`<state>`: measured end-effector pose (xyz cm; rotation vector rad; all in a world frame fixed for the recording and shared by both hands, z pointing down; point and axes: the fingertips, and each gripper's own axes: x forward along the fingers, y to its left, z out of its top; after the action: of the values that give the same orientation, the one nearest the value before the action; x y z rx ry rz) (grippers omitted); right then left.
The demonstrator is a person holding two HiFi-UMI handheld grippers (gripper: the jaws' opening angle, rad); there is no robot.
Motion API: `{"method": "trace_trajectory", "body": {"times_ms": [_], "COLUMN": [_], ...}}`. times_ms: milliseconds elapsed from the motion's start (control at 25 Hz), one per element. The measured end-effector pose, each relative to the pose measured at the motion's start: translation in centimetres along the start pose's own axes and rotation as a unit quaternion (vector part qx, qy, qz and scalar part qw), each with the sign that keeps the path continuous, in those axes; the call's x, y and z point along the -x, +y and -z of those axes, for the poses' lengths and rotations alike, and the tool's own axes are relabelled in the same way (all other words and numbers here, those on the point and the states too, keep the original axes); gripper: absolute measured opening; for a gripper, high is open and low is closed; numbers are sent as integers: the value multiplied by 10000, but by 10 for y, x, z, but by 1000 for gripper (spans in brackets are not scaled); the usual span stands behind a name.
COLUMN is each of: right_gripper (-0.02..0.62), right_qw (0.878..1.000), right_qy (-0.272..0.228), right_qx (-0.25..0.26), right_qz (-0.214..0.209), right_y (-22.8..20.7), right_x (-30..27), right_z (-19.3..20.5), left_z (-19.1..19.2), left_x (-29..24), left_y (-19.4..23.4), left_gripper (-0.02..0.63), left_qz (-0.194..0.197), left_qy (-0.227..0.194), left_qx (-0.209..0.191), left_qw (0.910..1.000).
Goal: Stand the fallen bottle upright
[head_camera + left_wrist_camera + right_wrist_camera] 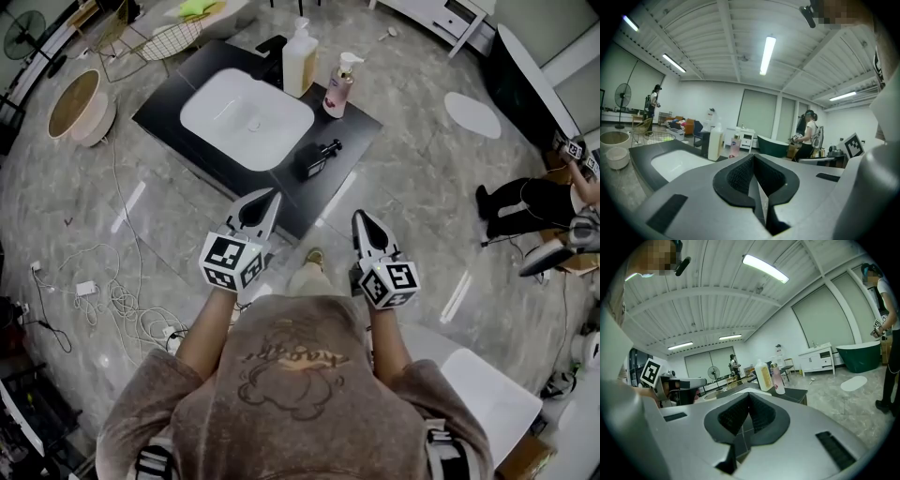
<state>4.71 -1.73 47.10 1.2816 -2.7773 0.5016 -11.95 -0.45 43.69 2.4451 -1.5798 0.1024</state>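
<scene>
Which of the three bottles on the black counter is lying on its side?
The small black bottle; the cream bottle and the pink bottle stand upright.

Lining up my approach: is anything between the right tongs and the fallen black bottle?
Nothing visible does. The fallen black bottle lies near the front corner of the counter; only bare counter and floor separate it from the right tongs.
</scene>
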Motion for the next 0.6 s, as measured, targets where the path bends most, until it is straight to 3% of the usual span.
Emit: {"method": "trace_trajectory", "body": {"times_ms": [600], "right_gripper": [0], "right_qw": [9991], "right_qy": [64], "right_qx": [2], "right_qz": [-411], "right_y": [-89], "right_x": [-86], "right_z": [-48], "left_z": [-35], "left_x": [-103], "left_y": [32], "left_gripper": [18], "left_qz": [-377], "left_qy": [32], "left_qx": [38], "left_qw": [9993]}}
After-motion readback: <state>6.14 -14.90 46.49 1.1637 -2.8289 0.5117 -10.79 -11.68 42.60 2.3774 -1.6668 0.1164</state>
